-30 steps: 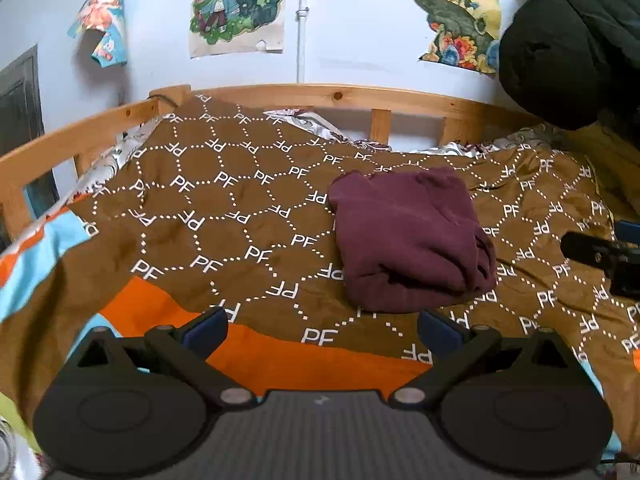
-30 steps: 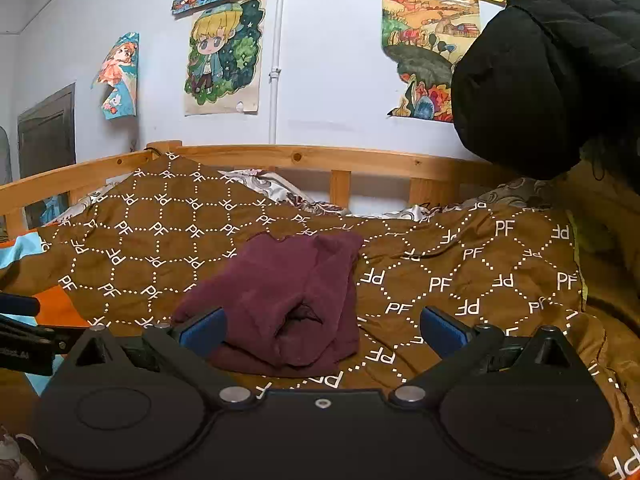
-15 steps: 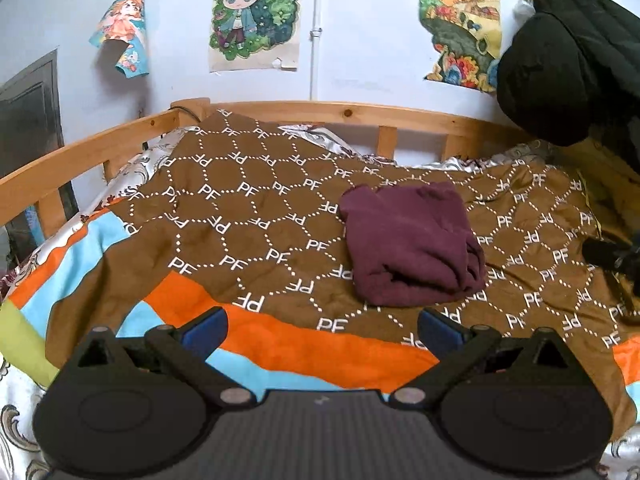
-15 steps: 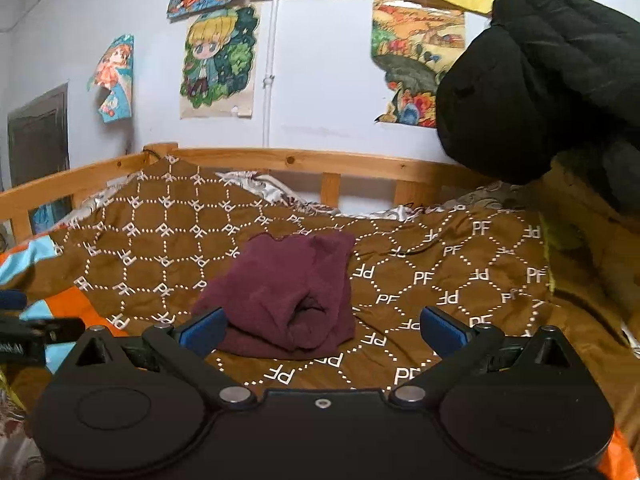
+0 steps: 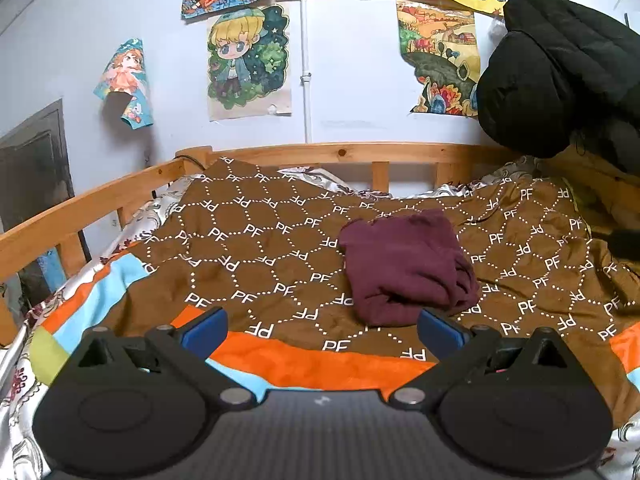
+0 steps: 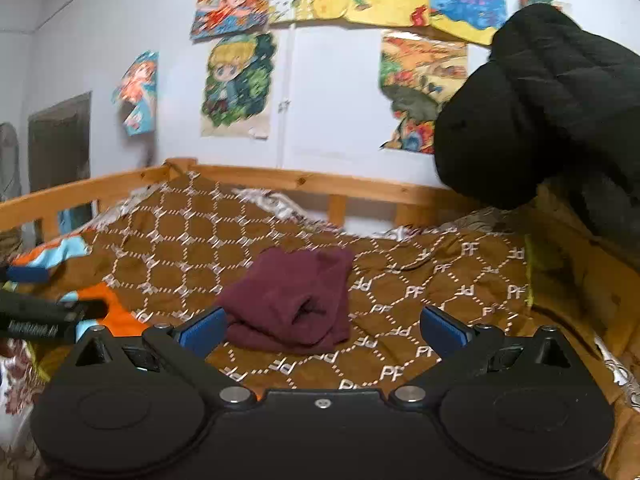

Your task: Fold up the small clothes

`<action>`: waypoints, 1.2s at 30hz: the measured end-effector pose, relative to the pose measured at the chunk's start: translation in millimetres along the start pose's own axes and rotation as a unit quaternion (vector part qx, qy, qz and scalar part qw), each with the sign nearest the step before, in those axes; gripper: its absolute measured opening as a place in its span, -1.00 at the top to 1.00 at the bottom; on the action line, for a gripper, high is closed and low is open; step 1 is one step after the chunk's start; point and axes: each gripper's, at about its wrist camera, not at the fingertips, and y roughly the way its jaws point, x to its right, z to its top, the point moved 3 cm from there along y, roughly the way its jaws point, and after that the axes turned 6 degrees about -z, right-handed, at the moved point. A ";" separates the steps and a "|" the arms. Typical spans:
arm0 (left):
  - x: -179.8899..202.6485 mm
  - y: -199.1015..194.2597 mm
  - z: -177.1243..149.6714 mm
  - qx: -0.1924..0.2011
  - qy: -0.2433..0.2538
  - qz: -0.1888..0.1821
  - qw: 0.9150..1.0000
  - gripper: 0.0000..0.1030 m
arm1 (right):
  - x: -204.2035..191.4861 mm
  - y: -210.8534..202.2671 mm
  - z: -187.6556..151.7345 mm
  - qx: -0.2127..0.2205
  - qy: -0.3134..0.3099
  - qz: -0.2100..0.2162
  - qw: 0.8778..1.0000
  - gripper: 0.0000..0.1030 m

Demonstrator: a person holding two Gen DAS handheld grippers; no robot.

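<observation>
Folded maroon garment (image 5: 408, 270) is lying on the brown patterned blanket (image 5: 256, 248).
The blanket is covering a wooden bed frame (image 5: 340, 154) under wall posters (image 5: 248, 60); the garment is sitting as a compact bundle right of center, while the left gripper (image 5: 322, 326) and right gripper (image 6: 322, 326) are hovering near it, both spread wide, grasping nothing.

A small maroon garment (image 5: 404, 268) is lying folded into a compact, roughly rectangular bundle, sitting right of centre in the left wrist view and just left of centre (image 6: 292, 302) in the right wrist view. Its soft knit fabric is bunching into rounded layered folds along the near edge, while its far edge is lying flatter. Nothing is touching it.
</observation>
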 end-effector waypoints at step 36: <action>-5.8 2.9 -2.3 0.001 -0.014 -0.004 1.000 -0.99 | -2.8 11.7 -3.4 -0.024 0.000 0.006 1.000 -0.99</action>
